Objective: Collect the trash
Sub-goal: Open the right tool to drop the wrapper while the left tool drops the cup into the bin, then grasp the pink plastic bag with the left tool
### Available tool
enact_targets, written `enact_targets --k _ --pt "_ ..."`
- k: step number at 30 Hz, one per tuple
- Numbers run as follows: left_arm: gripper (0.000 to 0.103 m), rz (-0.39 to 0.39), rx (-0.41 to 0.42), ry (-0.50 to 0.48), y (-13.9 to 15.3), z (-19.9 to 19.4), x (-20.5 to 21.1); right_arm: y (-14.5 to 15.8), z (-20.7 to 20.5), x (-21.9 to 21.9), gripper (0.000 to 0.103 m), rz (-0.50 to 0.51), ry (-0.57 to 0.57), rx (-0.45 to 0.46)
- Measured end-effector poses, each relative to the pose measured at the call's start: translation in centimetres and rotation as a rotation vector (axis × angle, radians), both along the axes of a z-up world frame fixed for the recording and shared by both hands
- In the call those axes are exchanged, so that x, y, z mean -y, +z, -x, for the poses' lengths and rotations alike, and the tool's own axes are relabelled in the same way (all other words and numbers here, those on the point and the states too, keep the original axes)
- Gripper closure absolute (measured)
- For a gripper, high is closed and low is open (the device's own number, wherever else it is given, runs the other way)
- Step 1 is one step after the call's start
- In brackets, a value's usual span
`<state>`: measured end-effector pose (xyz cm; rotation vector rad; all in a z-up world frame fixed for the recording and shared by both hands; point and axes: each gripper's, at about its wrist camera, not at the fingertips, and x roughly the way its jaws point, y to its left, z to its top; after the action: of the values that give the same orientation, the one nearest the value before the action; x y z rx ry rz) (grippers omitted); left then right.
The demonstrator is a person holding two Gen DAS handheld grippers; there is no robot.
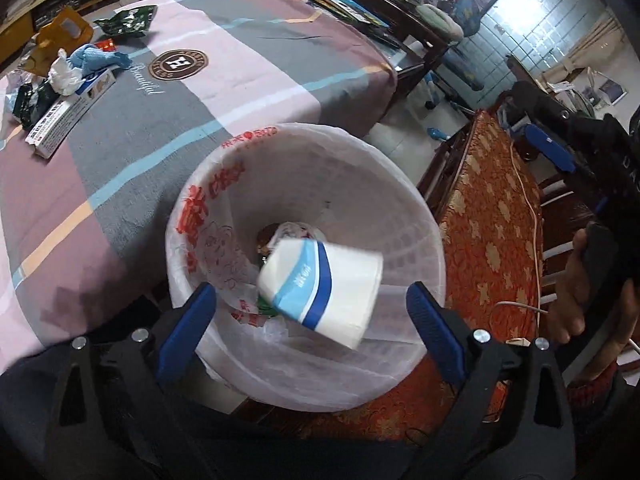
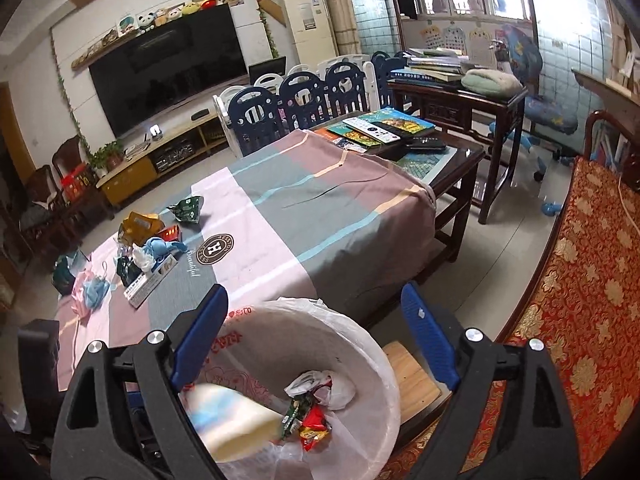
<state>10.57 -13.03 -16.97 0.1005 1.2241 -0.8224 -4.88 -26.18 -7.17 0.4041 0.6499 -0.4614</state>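
A white and blue paper cup [image 1: 324,286] is in mid-air inside the white bin [image 1: 420,216], blurred, touching neither finger. My left gripper [image 1: 310,330] is open above the bin's mouth. The bin has a clear liner with red print and holds wrappers at the bottom [image 2: 312,416]. My right gripper [image 2: 316,340] is open and empty over the bin's rim [image 2: 376,344]; the cup [image 2: 236,420] shows as a blur there. More trash lies on the table's far left: a green wrapper [image 1: 128,20], a blue cloth [image 1: 96,58], white tissue [image 1: 64,74], a long box [image 1: 68,114].
The table has a pink and grey striped cloth [image 2: 304,216]. Books and remotes [image 2: 380,128] lie on its far end. A red patterned sofa [image 2: 580,280] stands to the right of the bin. A wooden stool [image 2: 412,380] stands beside the bin.
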Motion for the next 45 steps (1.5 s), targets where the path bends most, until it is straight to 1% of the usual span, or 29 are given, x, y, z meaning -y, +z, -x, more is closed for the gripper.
enact_targets --k 3,5,6,7,9,10,12,14,16,19,21,22,23,24,26,27,29,31,32,34,35,36,37,38,39,40,41,42,45 --pt "0.006 0.038 -0.016 0.126 0.0 -2.7 -3.8 -0.9 -1.7 0.0 0.016 0.001 0.01 -0.021" --pt "0.006 0.049 0.044 0.25 0.8 -5.0 -7.4 -1.6 -3.0 -0.4 0.016 0.004 0.023 -0.043" --pt "0.006 0.032 0.093 0.326 1.2 -6.4 -9.5 -2.0 -4.0 -0.8 0.016 0.003 0.037 -0.052" --pt "0.006 -0.022 0.166 0.443 1.8 -8.4 -12.4 -2.3 -4.8 -1.3 0.016 0.0 0.052 -0.055" --pt "0.007 -0.135 0.25 0.614 2.5 -12.1 -16.8 -3.0 -6.7 -2.4 0.016 -0.004 0.092 -0.065" --pt "0.007 -0.177 0.281 0.674 2.8 -13.7 -18.6 -3.4 -7.7 -3.2 0.016 -0.006 0.117 -0.072" --pt "0.006 -0.241 0.336 0.766 3.0 -17.4 -21.9 -4.4 -9.9 -5.1 0.016 -0.021 0.176 -0.09" --pt "0.005 -0.276 0.339 0.8 2.1 -21.0 -24.3 -5.1 -11.5 -6.7 0.016 -0.031 0.225 -0.106" --pt "0.004 -0.284 0.298 0.812 0.4 -25.0 -26.1 -5.8 -12.8 -8.2 0.016 -0.036 0.267 -0.127" --pt "0.004 -0.277 0.24 0.812 -2.5 -28.5 -26.8 -6.5 -14.1 -10.2 0.016 -0.021 0.322 -0.156" --pt "0.004 -0.288 0.228 0.796 -4.3 -29.6 -26.8 -6.8 -14.6 -11.2 0.016 0.005 0.351 -0.177" --pt "0.005 -0.308 0.244 0.784 -4.9 -29.4 -26.7 -6.9 -14.8 -11.6 0.016 0.018 0.364 -0.185" --pt "0.012 -0.331 0.271 0.77 -5.1 -29.2 -26.3 -7.1 -15.0 -11.9 0.016 0.028 0.372 -0.191" --pt "0.031 -0.343 0.294 0.74 -5.1 -29.2 -25.9 -7.3 -15.3 -12.1 0.016 0.035 0.377 -0.197" --pt "0.045 -0.349 0.314 0.682 -5.2 -29.0 -25.3 -7.7 -15.8 -12.3 0.016 0.026 0.38 -0.203" --pt "0.058 -0.326 0.305 0.675 -5.2 -28.7 -25.4 -7.8 -16.1 -12.4 0.016 0.012 0.38 -0.202" --pt "0.069 -0.254 0.254 0.672 -5.0 -27.6 -25.9 -7.8 -16.4 -12.5 0.016 -0.015 0.379 -0.19" --pt "0.072 -0.14 0.196 0.648 -4.2 -25.6 -25.9 -7.4 -16.5 -12.8 0.016 -0.025 0.381 -0.173" --pt "0.073 -0.102 0.179 0.631 -3.8 -24.7 -25.8 -7.3 -16.3 -12.9 0.016 -0.022 0.383 -0.169" --pt "0.072 0.001 0.155 0.568 -2.6 -21.9 -25.0 -7.1 -16.0 -13.2 0.016 -0.015 0.392 -0.166" --pt "0.068 0.06 0.133 0.522 -2.2 -20.6 -24.5 -7.1 -15.9 -13.3 0.016 -0.015 0.396 -0.165" --pt "0.06 0.106 0.112 0.478 -2.1 -19.3 -23.8 -7.1 -15.9 -13.5 0.016 -0.016 0.4 -0.166" --pt "0.054 0.114 0.108 0.453 -2.0 -18.2 -23.1 -7.2 -15.9 -13.6 0.016 -0.02 0.404 -0.169" --pt "0.037 0.095 0.117 0.437 -2.1 -17.6 -22.5 -7.4 -16.0 -13.7 0.016 -0.028 0.409 -0.174" --pt "0.021 0.047 0.14 0.431 -2.2 -16.9 -21.7 -7.6 -16.1 -13.9 0.016 -0.04 0.421 -0.18" --pt "0.018 -0.014 0.17 0.428 -2.4 -16.4 -21.1 -7.8 -16.3 -14.2 0.016 -0.045 0.432 -0.186" --pt "0.017 -0.044 0.171 0.419 -2.6 -16.3 -20.6 -8.0 -16.5 -14.6 0.016 -0.046 0.445 -0.194" --pt "0.017 -0.045 0.167 0.418 -2.7 -16.3 -20.7 -8.2 -16.7 -15.0 0.016 -0.044 0.455 -0.199" --pt "0.011 0.015 0.149 0.475 -2.7 -16.9 -22.7 -8.6 -17.5 -16.3 0.016 -0.049 0.498 -0.21"
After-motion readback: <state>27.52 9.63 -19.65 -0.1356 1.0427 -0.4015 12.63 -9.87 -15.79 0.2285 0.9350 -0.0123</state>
